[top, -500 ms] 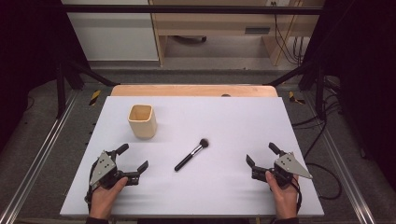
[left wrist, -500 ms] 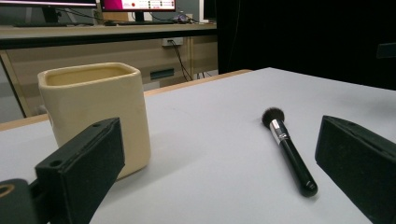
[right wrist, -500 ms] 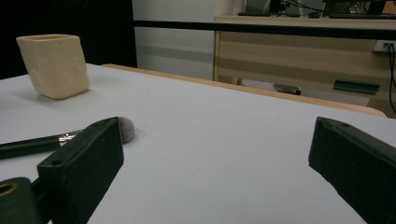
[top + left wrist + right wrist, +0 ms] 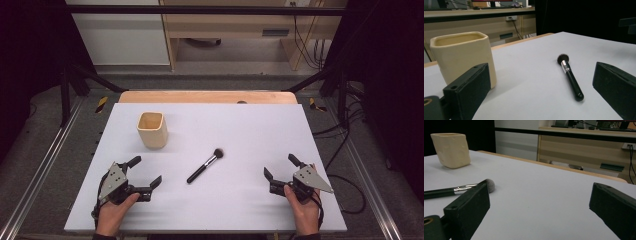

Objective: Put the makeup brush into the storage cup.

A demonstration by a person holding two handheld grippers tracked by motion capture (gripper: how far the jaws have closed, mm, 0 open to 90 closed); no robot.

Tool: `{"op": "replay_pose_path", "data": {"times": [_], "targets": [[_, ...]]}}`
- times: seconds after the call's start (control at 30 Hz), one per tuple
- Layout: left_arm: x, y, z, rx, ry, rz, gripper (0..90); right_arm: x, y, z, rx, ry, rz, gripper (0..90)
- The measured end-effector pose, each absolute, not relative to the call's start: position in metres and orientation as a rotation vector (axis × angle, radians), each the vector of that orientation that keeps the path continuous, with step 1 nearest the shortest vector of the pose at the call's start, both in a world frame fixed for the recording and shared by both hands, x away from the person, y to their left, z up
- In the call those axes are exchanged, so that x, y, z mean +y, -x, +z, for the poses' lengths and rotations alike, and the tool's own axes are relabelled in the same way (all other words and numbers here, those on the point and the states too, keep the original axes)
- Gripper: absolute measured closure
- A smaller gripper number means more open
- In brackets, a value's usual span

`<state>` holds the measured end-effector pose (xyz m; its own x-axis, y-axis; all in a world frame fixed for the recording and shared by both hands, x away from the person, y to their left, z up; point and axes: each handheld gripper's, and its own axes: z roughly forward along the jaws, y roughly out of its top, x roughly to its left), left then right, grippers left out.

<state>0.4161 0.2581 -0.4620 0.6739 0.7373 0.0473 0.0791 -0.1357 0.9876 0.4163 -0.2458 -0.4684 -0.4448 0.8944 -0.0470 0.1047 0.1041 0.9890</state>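
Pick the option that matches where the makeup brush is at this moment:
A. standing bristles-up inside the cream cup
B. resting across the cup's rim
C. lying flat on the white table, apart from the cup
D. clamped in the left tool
C: the makeup brush lies flat on the white table, clear of the cream cup, and both the left tool and the right tool are open and empty.

Left gripper (image 4: 146, 172) edged slightly toward the table's middle, right gripper (image 4: 280, 167) likewise
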Motion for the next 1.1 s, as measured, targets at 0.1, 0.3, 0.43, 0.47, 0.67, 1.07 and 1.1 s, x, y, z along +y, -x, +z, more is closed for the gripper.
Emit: {"op": "replay_pose_path", "data": {"times": [0.1, 0.3, 0.43, 0.47, 0.67, 1.07, 1.1], "targets": [[0.256, -0.417, -0.462, 0.686, -1.642, 0.641, 1.3, -0.246, -0.416, -0.468, 1.674, -0.982, 1.412, 3.0], [0.248, -0.421, -0.456, 0.665, -1.688, 0.614, 1.4, -0.247, -0.416, -0.468, 1.671, -0.997, 1.408, 2.8], [0.237, -0.427, -0.452, 0.651, -1.742, 0.586, 1.5, -0.248, -0.416, -0.468, 1.670, -0.999, 1.408, 2.8], [0.232, -0.430, -0.450, 0.645, -1.778, 0.577, 1.7, -0.248, -0.416, -0.468, 1.669, -1.002, 1.409, 2.8], [0.208, -0.441, -0.436, 0.616, -1.899, 0.547, 2.7, -0.249, -0.416, -0.469, 1.672, -1.005, 1.409, 2.8], [0.166, -0.463, -0.418, 0.629, -2.136, 0.434, 3.5, -0.247, -0.416, -0.469, 1.674, -1.009, 1.422, 2.7], [0.162, -0.466, -0.418, 0.628, -2.156, 0.420, 3.5, -0.247, -0.416, -0.469, 1.674, -1.012, 1.425, 2.7]]}}
